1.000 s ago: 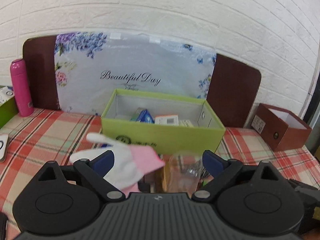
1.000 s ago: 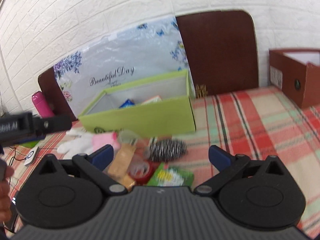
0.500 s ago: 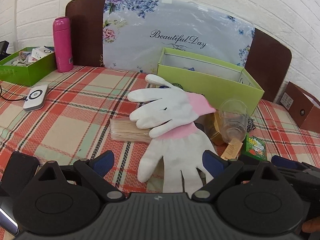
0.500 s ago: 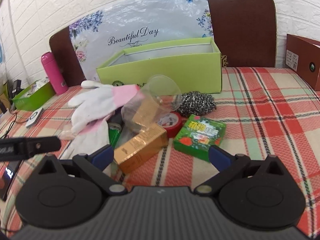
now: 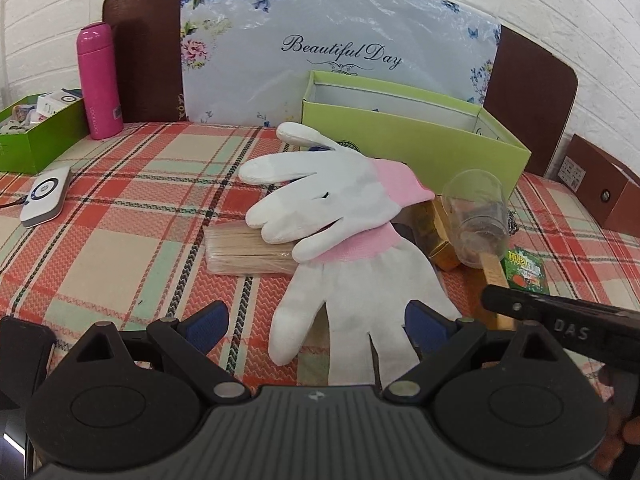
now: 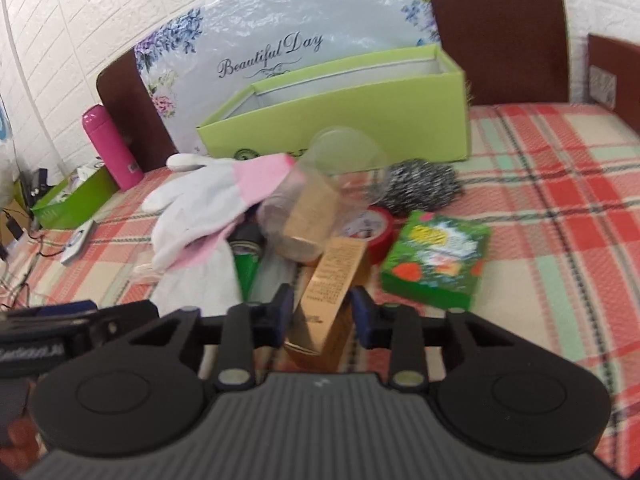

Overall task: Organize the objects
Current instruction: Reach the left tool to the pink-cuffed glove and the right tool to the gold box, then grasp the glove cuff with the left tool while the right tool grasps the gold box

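A pile lies on the plaid cloth in front of an open lime green box (image 5: 416,136). Two white gloves with pink cuffs (image 5: 352,276) lie across a tan bundle (image 5: 248,246). A clear plastic cup (image 6: 320,200), a gold box (image 6: 332,280), a steel scourer (image 6: 420,192), red tape (image 6: 376,228) and a green packet (image 6: 436,258) lie beside them. My left gripper (image 5: 316,322) is open, fingers either side of the near glove's fingers. My right gripper (image 6: 322,314) is shut on the gold box's near end.
A pink bottle (image 5: 100,80) and a small green tray of items (image 5: 36,136) stand at the left, with a white device (image 5: 44,196) in front. A brown box (image 5: 600,188) stands at the right. A floral board leans on the wall behind.
The right gripper has moved in and closed its fingers on the gold box. The left gripper has drawn nearer to the gloves and stays open.
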The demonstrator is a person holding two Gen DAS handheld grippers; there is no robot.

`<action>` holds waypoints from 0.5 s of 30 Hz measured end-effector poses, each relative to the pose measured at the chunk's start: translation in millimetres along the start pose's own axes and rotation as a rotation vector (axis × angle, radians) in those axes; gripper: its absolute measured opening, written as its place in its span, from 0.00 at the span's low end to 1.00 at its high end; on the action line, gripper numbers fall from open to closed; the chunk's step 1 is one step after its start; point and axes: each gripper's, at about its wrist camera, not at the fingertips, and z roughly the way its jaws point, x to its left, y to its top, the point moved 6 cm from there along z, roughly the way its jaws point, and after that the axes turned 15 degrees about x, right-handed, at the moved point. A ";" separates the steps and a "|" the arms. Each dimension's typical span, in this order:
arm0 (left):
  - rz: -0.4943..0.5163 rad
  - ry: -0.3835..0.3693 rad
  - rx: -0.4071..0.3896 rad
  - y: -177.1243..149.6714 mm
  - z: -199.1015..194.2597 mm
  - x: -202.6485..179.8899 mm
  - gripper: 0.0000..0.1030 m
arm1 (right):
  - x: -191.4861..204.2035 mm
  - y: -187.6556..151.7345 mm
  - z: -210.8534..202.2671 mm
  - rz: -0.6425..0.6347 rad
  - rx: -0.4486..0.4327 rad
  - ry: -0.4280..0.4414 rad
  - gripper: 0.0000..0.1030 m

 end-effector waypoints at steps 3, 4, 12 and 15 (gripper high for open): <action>0.006 0.005 0.031 4.1 13.9 -1.1 0.95 | -11.5 -3.0 -10.3 -0.008 -0.006 -0.037 0.23; 0.006 -0.004 0.042 5.1 17.4 -1.7 0.95 | -14.4 -4.0 -13.0 -0.005 -0.006 -0.042 0.23; 0.070 -0.131 0.093 -1.7 12.0 -9.9 0.07 | -12.9 -9.9 -11.3 -0.051 -0.003 -0.075 0.24; 0.093 -0.196 0.135 -19.3 -2.9 -4.2 0.06 | -8.8 -14.3 -16.5 -0.086 0.016 -0.043 0.24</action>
